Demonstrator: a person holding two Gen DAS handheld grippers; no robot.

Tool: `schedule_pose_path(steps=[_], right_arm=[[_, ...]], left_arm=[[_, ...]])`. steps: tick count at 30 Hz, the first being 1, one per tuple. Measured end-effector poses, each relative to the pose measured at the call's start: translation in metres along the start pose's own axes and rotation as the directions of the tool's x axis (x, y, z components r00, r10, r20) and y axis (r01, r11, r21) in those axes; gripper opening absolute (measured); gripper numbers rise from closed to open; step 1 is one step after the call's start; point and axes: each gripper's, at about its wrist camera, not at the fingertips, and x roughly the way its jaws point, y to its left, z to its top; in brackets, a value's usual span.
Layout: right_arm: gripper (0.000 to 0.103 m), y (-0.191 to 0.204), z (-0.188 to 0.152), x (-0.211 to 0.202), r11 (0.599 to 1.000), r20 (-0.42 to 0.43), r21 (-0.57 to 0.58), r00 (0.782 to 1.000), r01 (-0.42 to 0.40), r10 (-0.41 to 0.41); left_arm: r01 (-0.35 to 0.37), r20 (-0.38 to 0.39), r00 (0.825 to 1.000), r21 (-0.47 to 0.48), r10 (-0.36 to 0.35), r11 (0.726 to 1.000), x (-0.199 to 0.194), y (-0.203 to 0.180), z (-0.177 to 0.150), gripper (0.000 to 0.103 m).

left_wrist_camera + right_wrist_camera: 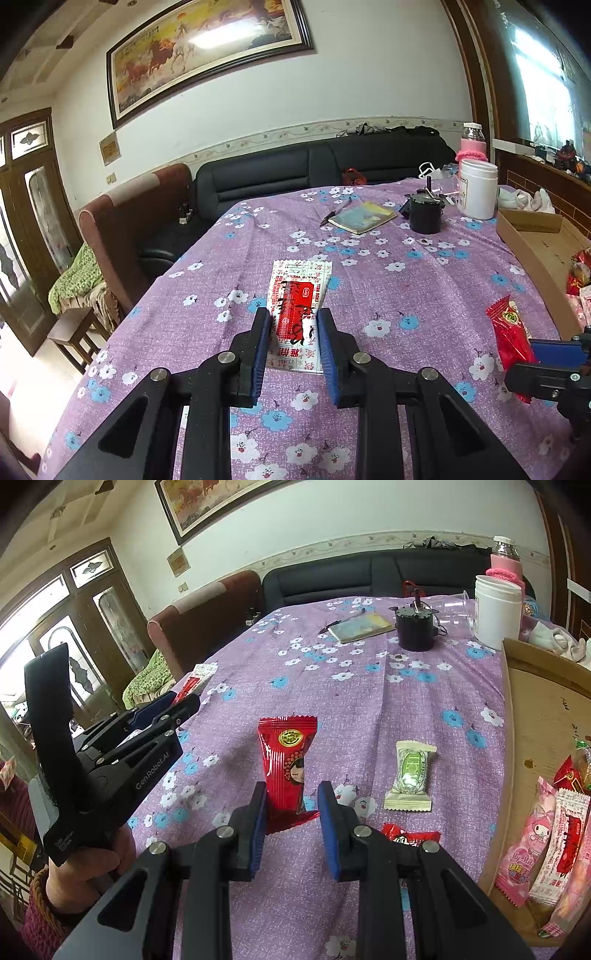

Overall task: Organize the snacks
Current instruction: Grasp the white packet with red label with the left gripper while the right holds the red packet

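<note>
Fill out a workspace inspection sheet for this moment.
Surface: purple floral tablecloth.
Job's things: white-and-red packet; red packet; green-and-white candy loose; more snacks in cardboard box.
Clutter: notebook, pen, black motor, white jar.
Grippers: left gripper shut on white-and-red packet; right gripper shut on red packet.
Cables: thin wire by motor.
Surroundings: dark sofa, horse painting, wooden door.

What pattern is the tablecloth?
Purple tablecloth with white and blue flowers; clearest in the right wrist view.
</note>
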Motion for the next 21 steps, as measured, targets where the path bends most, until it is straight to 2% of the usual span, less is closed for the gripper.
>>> schedule_pose_path(steps=[21], right_arm=[[0.026,-0.0092,0.0027,-0.0011,1.0,0.004,0.023,1.0,0.014,-0.014]], left_arm=[[-0.038,0.034,0.999,0.054,0.036,0.998,-0.0053,-0.0092,-0.0013,0.028]])
